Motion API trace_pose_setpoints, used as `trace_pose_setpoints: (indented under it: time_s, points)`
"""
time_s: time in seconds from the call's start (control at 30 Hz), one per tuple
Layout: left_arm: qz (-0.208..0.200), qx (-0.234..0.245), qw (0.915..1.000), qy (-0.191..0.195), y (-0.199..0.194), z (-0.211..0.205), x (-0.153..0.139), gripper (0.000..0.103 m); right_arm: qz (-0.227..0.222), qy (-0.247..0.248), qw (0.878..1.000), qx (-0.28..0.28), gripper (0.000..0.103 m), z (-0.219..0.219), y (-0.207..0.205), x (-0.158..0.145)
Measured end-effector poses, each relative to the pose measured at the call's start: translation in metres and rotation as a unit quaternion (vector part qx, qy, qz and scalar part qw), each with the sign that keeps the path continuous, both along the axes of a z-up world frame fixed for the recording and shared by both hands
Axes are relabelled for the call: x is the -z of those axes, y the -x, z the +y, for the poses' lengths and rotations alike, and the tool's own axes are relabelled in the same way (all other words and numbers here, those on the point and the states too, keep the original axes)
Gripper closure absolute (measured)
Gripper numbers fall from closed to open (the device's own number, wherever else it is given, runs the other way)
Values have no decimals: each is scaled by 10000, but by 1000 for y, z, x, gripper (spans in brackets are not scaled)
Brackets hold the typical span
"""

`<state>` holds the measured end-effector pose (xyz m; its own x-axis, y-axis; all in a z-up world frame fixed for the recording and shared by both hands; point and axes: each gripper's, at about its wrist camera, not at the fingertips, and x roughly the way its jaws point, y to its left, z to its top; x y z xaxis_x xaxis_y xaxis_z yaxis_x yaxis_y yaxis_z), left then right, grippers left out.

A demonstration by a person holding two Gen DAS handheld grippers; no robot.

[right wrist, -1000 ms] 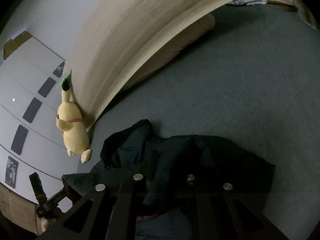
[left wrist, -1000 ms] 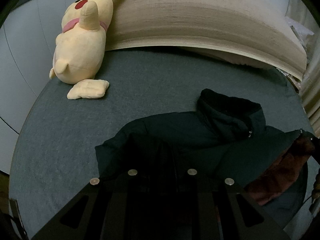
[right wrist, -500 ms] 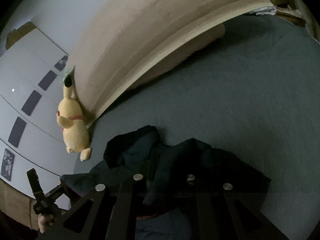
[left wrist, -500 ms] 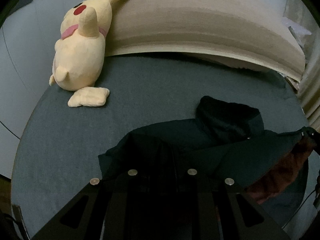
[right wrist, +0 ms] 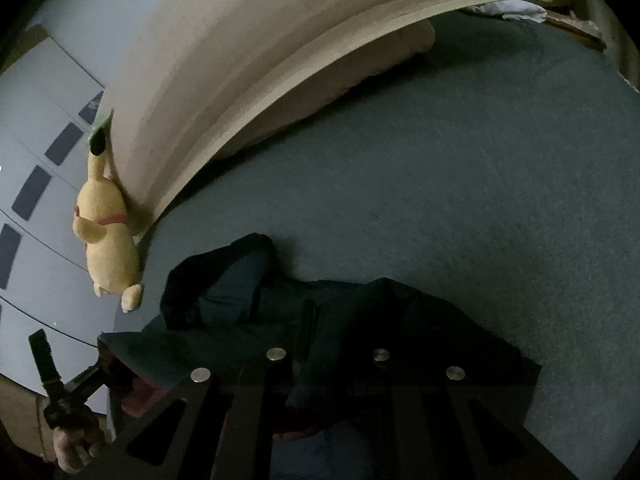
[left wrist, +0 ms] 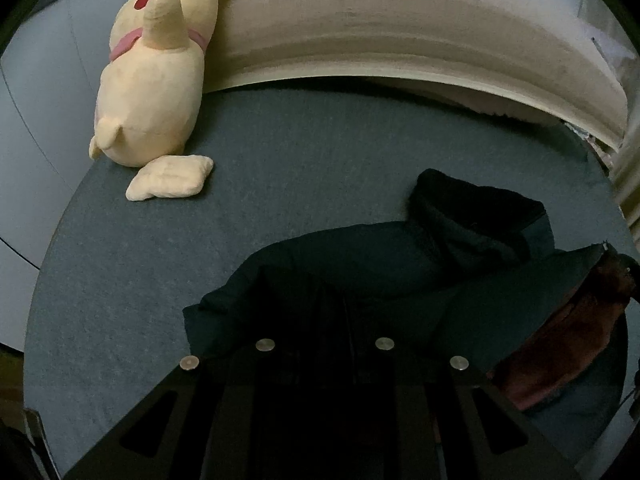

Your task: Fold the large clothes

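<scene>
The dark green hooded padded jacket (left wrist: 360,272) is spread on the grey-blue bed cover (left wrist: 280,168), hood at 1 o'clock in the left wrist view, rust-red lining (left wrist: 560,340) exposed at 4 o'clock. Both sets of jaws are seen closed on jacket fabric: the left gripper (left wrist: 324,320) and the right gripper (right wrist: 324,360). The yellow plush toy (left wrist: 152,80) is propped at 11 o'clock against the beige headboard (left wrist: 400,32).

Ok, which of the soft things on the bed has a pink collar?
The yellow plush toy propped against the headboard: a pink band circles its neck. The dark hooded jacket lower down the bed has no such band.
</scene>
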<state>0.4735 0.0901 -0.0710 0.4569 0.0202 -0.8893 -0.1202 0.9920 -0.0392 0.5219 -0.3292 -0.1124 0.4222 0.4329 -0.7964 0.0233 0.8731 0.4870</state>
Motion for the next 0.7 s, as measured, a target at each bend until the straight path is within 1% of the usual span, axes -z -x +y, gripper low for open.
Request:
trace_pose_setpoints:
  time_s: [0.27, 0.47, 0.7]
  points:
    - [33, 25, 10000, 45, -2, 3, 0, 85, 39, 57, 9999, -81, 92, 0, -3, -2]
    - [172, -22, 9998, 89, -9, 4, 8, 85, 197, 96, 9997, -74, 92, 3, -8, 8]
    - [203, -22, 9998, -8, -11, 0, 14, 85, 305, 142, 9994, -49, 92, 5, -10, 16]
